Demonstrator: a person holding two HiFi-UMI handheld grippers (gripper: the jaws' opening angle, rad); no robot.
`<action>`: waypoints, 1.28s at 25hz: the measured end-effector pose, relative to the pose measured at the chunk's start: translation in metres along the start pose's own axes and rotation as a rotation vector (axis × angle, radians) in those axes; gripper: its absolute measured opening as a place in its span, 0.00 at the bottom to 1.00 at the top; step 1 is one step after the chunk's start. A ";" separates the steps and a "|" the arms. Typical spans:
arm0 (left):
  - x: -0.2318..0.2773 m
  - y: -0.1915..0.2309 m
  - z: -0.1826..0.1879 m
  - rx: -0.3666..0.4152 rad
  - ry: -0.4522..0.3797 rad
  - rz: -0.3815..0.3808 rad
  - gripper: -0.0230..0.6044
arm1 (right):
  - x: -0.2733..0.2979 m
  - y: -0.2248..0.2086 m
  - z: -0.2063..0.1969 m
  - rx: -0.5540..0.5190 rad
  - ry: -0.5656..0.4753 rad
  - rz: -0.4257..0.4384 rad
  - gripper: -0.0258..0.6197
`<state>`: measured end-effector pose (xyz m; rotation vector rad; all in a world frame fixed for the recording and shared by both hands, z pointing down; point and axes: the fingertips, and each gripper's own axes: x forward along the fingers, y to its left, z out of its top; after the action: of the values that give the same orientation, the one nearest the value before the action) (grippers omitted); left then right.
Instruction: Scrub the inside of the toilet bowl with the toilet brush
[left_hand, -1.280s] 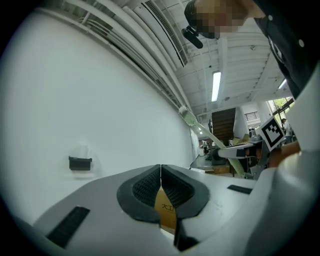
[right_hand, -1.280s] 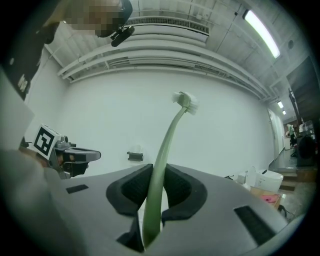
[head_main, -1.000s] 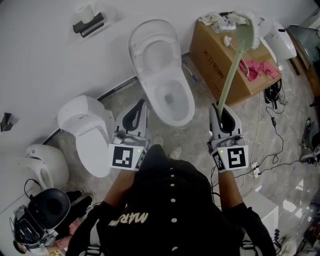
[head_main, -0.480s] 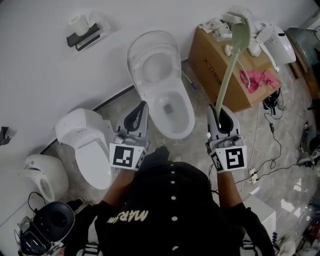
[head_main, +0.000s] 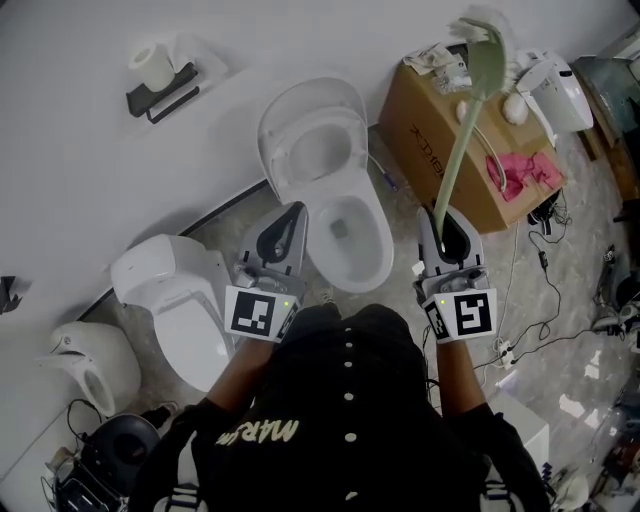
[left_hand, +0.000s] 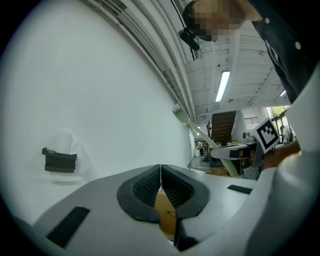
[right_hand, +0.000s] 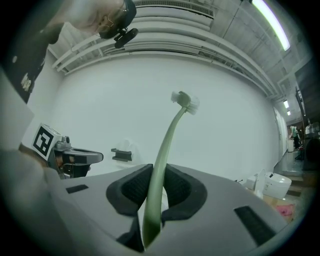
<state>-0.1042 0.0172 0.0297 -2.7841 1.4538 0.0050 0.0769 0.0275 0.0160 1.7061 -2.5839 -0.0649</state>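
A white toilet (head_main: 335, 195) stands against the wall with its seat and lid raised and its bowl (head_main: 345, 228) open. My right gripper (head_main: 443, 222) (right_hand: 154, 192) is shut on the handle of a pale green toilet brush (head_main: 465, 112) (right_hand: 165, 150). The brush points up and away, with its white bristle head (head_main: 478, 28) (right_hand: 184, 100) held high over the cardboard box, right of the toilet. My left gripper (head_main: 288, 218) (left_hand: 160, 187) is shut with nothing in it, just left of the bowl's front rim.
A brown cardboard box (head_main: 440, 135) with clutter and a pink cloth (head_main: 525, 172) sits right of the toilet. A second white toilet (head_main: 185, 300) lies at the left. A paper holder (head_main: 160, 88) hangs on the wall. Cables (head_main: 545, 290) trail on the floor at the right.
The view has shifted so the toilet sits lower and nearer to me. Both grippers keep their hold and stance; the brush stays raised over the box.
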 end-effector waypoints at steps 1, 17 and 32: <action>0.003 0.002 -0.002 -0.004 0.004 -0.002 0.08 | 0.004 -0.001 -0.002 0.002 0.008 -0.001 0.16; 0.058 -0.009 -0.056 -0.104 0.118 0.039 0.08 | 0.045 -0.033 -0.105 0.028 0.235 0.134 0.16; 0.067 -0.031 -0.274 -0.144 0.329 0.005 0.08 | 0.012 -0.014 -0.427 0.057 0.651 0.242 0.16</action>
<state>-0.0399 -0.0206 0.3039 -3.0091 1.5805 -0.3812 0.1104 0.0065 0.4420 1.1455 -2.2672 0.4893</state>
